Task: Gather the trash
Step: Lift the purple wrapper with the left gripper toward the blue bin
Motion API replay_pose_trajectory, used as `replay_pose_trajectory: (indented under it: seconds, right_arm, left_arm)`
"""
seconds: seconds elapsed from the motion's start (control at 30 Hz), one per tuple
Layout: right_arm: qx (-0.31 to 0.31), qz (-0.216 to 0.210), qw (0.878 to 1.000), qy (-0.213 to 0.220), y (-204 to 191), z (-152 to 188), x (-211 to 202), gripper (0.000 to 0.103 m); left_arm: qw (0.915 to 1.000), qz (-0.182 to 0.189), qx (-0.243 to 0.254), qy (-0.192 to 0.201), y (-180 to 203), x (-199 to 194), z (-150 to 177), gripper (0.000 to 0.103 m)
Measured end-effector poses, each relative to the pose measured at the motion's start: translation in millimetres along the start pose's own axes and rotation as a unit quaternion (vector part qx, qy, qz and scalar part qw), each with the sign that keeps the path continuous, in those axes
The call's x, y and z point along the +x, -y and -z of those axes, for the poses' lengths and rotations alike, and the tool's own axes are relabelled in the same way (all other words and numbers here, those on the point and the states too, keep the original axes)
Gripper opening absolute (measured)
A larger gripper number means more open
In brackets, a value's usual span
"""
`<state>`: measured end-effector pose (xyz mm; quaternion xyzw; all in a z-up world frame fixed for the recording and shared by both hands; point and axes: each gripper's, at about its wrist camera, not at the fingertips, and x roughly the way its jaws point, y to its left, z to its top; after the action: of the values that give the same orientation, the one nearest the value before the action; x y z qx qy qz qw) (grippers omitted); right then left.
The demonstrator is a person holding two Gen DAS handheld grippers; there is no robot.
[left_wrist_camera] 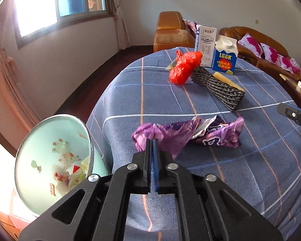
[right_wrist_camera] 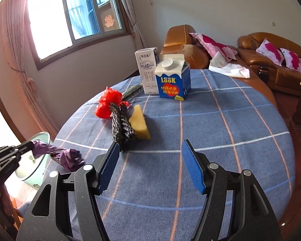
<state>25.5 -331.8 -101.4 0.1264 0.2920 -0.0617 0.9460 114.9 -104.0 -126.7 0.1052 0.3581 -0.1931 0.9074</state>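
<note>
Left gripper (left_wrist_camera: 153,140) pinched tight on the purple plastic bag (left_wrist_camera: 187,135), right gripper (right_wrist_camera: 148,150) spread wide with nothing in it.
The bag lies at the bench (right_wrist_camera: 230,130) edge, right by the mint bin (left_wrist_camera: 50,140) (printed "deli"). Further back: red bag (left_wrist_camera: 184,67), blue "LOOK" carton (right_wrist_camera: 173,79), white milk carton (right_wrist_camera: 146,70).

Two cartons (right_wrist_camera: 164,74) — two crumpled bags (left_wrist_camera: 185,67)
</note>
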Motion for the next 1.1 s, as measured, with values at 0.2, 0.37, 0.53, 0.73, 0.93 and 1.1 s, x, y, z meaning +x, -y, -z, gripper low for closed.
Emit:
replay_pose_trajectory:
  seconds: [0.2, 0.37, 0.53, 0.73, 0.93, 1.1]
  right_arm:
    - [0.025, 0.017, 0.999, -0.014, 23, 16, -2, 0.065]
    - [0.036, 0.019, 0.999, -0.009, 33, 17, -4, 0.064]
    - [0.036, 0.015, 0.999, -0.005, 31, 19, -5, 0.065]
    - [0.042, 0.019, 0.999, -0.007, 37, 22, -6, 0.065]
    - [0.045, 0.019, 0.999, -0.012, 38, 24, -3, 0.065]
    - [0.044, 0.018, 0.999, -0.011, 35, 24, -5, 0.065]
  left_arm:
    - [0.9995, -0.014, -0.010, 0.026, -3, -12, -2, 0.049]
    - [0.9994, -0.007, 0.002, 0.033, -2, -9, -11, 0.071]
    - [0.9998, 0.018, 0.002, 0.010, 1, 20, -17, 0.069]
    - [0.9988, 0.045, 0.000, -0.017, 2, 30, -9, 0.009]
    - [0.9989, 0.047, 0.006, -0.007, 6, 21, -10, 0.004]
    - [0.9992, 0.029, 0.006, 0.028, 0, -10, -14, 0.002]
